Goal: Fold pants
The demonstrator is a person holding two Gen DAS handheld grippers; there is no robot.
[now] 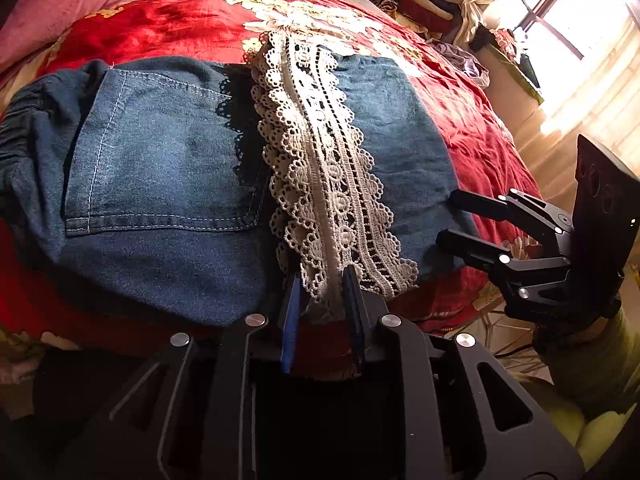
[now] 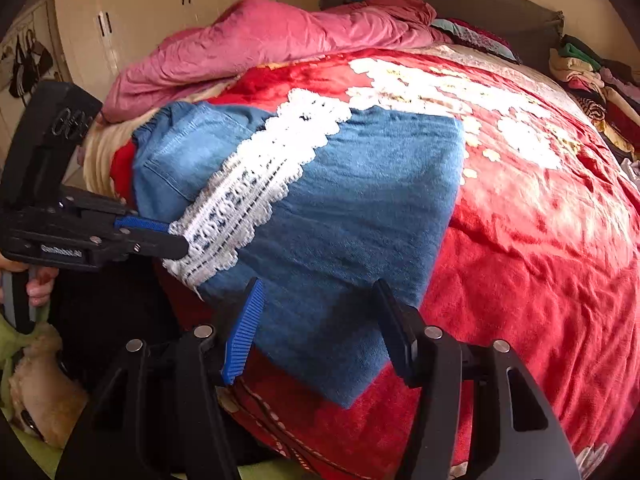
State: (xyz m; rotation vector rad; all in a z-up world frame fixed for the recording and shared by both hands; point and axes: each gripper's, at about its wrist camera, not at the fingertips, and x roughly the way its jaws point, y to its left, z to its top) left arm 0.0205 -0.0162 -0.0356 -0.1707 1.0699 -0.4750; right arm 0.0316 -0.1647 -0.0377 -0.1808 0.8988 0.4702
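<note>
Blue denim pants (image 1: 168, 168) lie folded on the red bed, with a white lace strip (image 1: 320, 168) running down the middle. My left gripper (image 1: 320, 284) is shut on the near end of the lace strip at the bed's front edge. In the right wrist view the pants (image 2: 360, 208) and lace (image 2: 256, 184) show with the left gripper (image 2: 176, 236) clamped on the lace. My right gripper (image 2: 316, 300) is open, its fingers either side of the near corner of the denim; it also shows in the left wrist view (image 1: 448, 216), open beside the pants' right edge.
A red flowered blanket (image 2: 540, 240) covers the bed. A pink quilt (image 2: 260, 44) is bunched at the head. Stacked clothes (image 2: 592, 76) lie at the far right side. A bright window (image 1: 568, 12) and wardrobe doors (image 2: 140, 8) stand beyond the bed.
</note>
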